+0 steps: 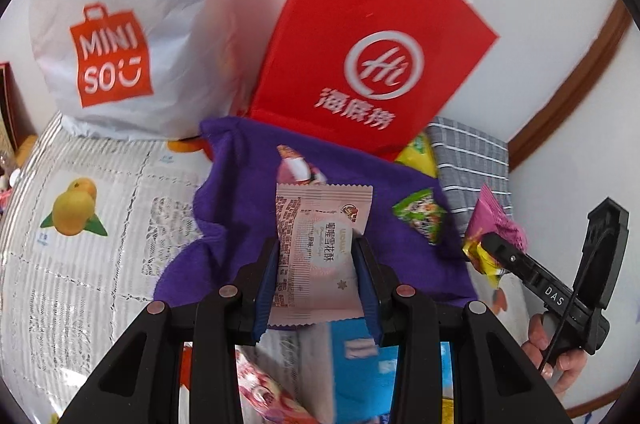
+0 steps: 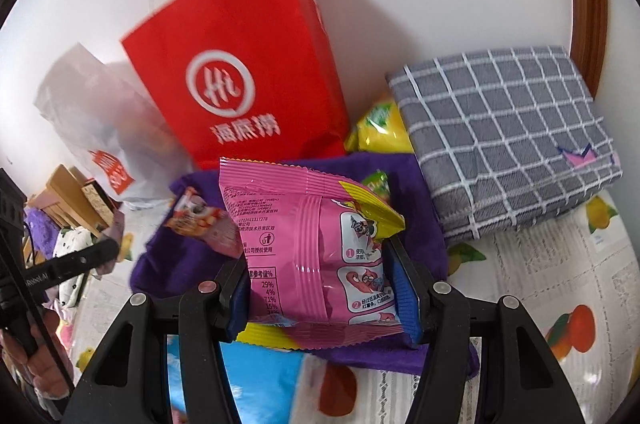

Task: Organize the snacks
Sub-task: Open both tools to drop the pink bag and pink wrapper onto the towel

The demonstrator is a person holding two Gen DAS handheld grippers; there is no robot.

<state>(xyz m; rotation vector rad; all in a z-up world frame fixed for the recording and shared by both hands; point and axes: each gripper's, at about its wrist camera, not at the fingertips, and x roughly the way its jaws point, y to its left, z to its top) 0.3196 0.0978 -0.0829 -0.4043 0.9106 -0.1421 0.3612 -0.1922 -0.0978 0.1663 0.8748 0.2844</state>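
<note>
My left gripper [image 1: 316,248] is shut on a pale pink snack packet [image 1: 320,252], held over a purple cloth [image 1: 236,184]. On that cloth lie a small pink-and-white packet [image 1: 298,168] and a green packet [image 1: 420,214]. My right gripper [image 2: 320,256] is shut on a bright pink snack bag [image 2: 316,244] with a yellow corner, also above the purple cloth [image 2: 180,260]. The right gripper with its pink bag [image 1: 496,224] shows at the right edge of the left wrist view. A red paper bag [image 1: 372,44] [image 2: 240,76] with white handles stands behind the cloth.
A white plastic shopping bag [image 1: 120,24] [image 2: 96,128] stands left of the red bag. A grey checked folded cloth [image 2: 504,132] lies to the right, with a yellow packet [image 2: 380,128] beside it. A fruit-print table cover [image 1: 80,224] lies under everything. A blue packet [image 1: 360,364] lies near the front.
</note>
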